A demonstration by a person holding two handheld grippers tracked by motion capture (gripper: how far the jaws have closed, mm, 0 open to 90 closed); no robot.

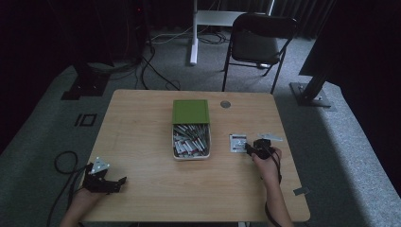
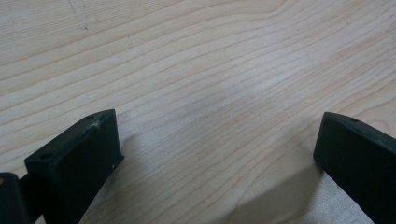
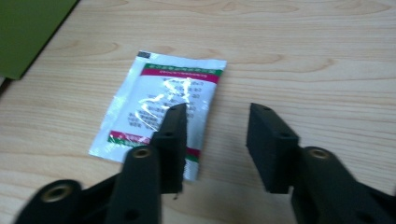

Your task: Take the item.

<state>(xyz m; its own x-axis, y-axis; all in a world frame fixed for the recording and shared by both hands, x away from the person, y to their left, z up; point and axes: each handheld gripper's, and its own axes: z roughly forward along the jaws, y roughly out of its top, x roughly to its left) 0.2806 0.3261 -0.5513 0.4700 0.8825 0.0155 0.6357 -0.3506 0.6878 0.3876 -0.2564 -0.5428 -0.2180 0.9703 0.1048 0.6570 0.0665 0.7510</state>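
- Resting on the worktop (image 1: 142, 189) at the near left, the left gripper (image 2: 215, 154) has its jaws wide apart, nothing between.
- Centre: open box (image 1: 191, 142) of sachets.
- Right gripper (image 3: 217, 135) hovers over a lone sachet (image 3: 159, 107) lying flat right of the box, jaws partly apart, unclamped.
- Lower squarely; pinch one edge.

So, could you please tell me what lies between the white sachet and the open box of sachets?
Bare wooden table; the high view shows nothing between sachet and box.

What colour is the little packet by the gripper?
The packet is white with red and green stripes, clearest in the right gripper view.
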